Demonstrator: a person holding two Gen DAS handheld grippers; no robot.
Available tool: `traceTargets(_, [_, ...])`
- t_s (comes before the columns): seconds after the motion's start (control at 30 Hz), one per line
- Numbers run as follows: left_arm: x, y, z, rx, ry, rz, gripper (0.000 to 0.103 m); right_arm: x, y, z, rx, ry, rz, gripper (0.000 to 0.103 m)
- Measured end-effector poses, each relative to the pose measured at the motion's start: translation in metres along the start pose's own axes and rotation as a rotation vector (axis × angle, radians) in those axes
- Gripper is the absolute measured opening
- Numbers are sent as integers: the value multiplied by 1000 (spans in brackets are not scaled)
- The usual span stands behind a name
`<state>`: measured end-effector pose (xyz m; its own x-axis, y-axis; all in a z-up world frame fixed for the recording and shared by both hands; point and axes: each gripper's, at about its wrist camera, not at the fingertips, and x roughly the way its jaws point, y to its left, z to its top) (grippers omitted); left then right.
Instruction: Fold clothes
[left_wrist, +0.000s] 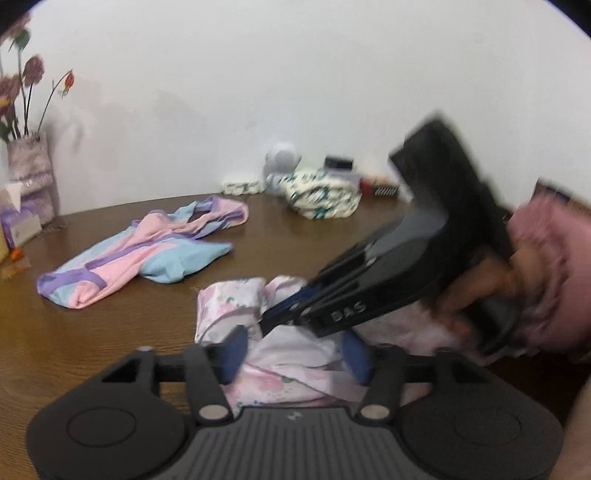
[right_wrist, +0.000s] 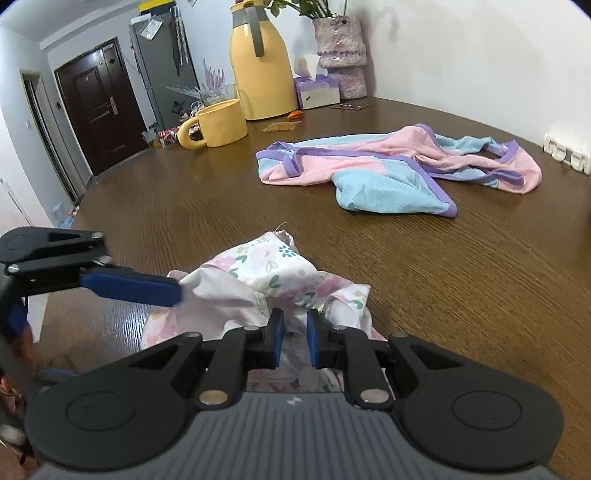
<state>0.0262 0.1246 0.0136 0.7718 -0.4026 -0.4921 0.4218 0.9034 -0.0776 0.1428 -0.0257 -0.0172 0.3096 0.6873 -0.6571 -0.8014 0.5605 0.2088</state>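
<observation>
White letters reading "BAS" stand on the black arm of the right gripper (left_wrist: 275, 321), seen from the left wrist view. No other writing is legible.

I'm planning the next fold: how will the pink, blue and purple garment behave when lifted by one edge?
The pink, blue and purple garment lies rumpled and limp on the table, so it will probably droop and bunch. It looks thin, likely light. Its loose loops may trail or drag.

You are working in a lived-in home, at a brown wooden table (right_wrist: 424, 295); at its far edge stand a yellow thermos jug (right_wrist: 258, 62), a yellow mug (right_wrist: 218, 123) and a tissue box (right_wrist: 317, 90); beyond it, a dark entrance door (right_wrist: 99, 107).
</observation>
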Motion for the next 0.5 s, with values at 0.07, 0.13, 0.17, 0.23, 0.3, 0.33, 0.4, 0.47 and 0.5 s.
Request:
traceTargets(0.07, [-9, 9, 1, -39, -18, 4, 61, -2, -2, 0, 8, -12, 12, 14])
traceTargets(0.13, [-17, 22, 2, -94, -31, 21, 62, -4, -3, 0, 16, -23, 25, 14])
traceTargets(0.17, [-19, 27, 2, -123, -33, 35, 63, -7, -4, 1, 21, -34, 33, 14])
traceTargets(0.23, [-18, 40, 2, -187, -23, 51, 64, -21, -4, 3, 34, -78, 58, 14])
traceTargets(0.3, [-12, 51, 0, -252, -4, 42, 64, -37, -3, 5, 30, -118, 61, 15])
traceTargets(0.33, [-9, 57, -1, -285, 6, 38, 64, -45, -1, 4, 24, -131, 58, 15])
traceTargets(0.4, [-1, 66, -4, -340, 34, 20, 64, -60, 1, 1, 6, -141, 49, 19])
traceTargets(0.47, [9, 73, -6, -373, 60, 8, 63, -69, 5, -6, -17, -124, 38, 19])
traceTargets(0.5, [14, 76, -7, -385, 74, 4, 62, -71, 7, -11, -29, -110, 29, 19])
